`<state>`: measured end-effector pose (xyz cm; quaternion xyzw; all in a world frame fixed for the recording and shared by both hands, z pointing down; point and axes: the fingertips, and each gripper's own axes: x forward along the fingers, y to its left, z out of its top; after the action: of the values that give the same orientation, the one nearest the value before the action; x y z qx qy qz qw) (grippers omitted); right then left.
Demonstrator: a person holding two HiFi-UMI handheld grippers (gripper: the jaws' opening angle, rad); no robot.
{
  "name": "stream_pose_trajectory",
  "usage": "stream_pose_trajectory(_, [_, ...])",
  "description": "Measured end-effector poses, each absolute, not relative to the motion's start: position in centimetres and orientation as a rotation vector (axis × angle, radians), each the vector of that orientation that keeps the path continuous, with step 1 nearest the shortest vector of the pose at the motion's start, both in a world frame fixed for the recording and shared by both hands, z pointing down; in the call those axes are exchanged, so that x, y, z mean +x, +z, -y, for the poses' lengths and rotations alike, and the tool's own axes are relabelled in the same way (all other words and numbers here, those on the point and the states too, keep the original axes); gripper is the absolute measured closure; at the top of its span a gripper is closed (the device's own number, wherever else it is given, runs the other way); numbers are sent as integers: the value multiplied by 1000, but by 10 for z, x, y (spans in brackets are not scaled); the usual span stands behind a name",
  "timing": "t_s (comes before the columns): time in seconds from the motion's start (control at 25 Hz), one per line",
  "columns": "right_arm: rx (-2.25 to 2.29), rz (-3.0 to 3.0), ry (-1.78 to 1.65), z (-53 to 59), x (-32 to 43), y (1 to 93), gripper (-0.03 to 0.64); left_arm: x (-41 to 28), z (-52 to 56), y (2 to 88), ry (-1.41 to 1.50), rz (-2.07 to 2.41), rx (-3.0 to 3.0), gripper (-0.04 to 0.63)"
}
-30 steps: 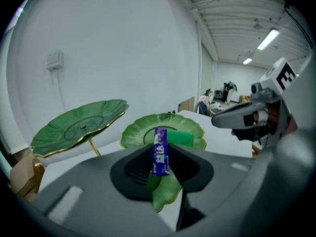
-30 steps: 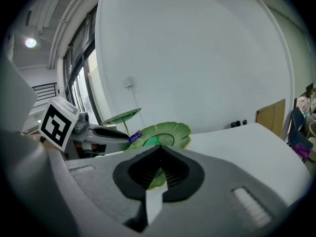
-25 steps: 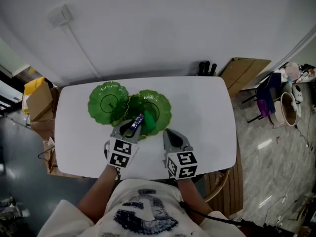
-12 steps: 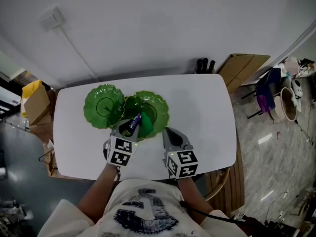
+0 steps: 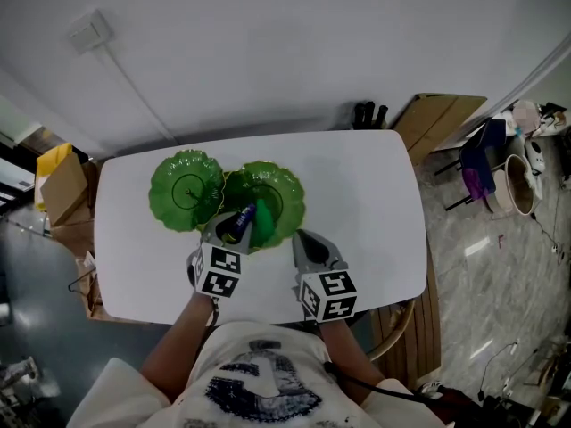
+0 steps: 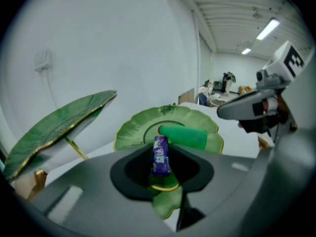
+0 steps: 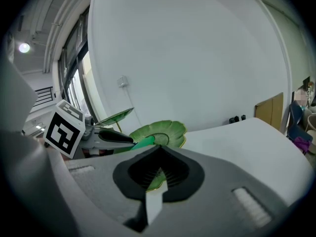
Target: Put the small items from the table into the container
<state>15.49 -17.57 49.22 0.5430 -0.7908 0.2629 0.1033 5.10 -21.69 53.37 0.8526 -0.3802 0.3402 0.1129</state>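
Observation:
A green leaf-shaped dish (image 5: 277,185) (image 6: 140,130) (image 7: 165,131) stands on the white table (image 5: 357,212), with a second green dish (image 5: 186,188) (image 6: 59,125) raised on a gold stem to its left. A green tube-shaped item (image 6: 183,137) (image 7: 144,142) lies in the lower dish. My left gripper (image 5: 236,226) (image 6: 163,174) is shut on a purple candy packet (image 5: 246,215) (image 6: 160,155), held over the dish's near rim. My right gripper (image 5: 303,237) (image 7: 157,174) is shut and holds nothing, hovering over bare table just right of the dish.
A cardboard box (image 5: 62,185) and a yellow thing sit off the table's left end. Cardboard sheets (image 5: 442,123) lean on the wall at the back right, with stools and clutter beyond. A wall socket (image 5: 89,32) with a cable sits above.

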Motion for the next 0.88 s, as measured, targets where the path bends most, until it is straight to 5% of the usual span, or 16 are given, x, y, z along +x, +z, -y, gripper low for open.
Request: stream_pose_trajectory(0.88, [1581,2349,749,169,152,486,617,48,215,516,879,1164,2529,503])
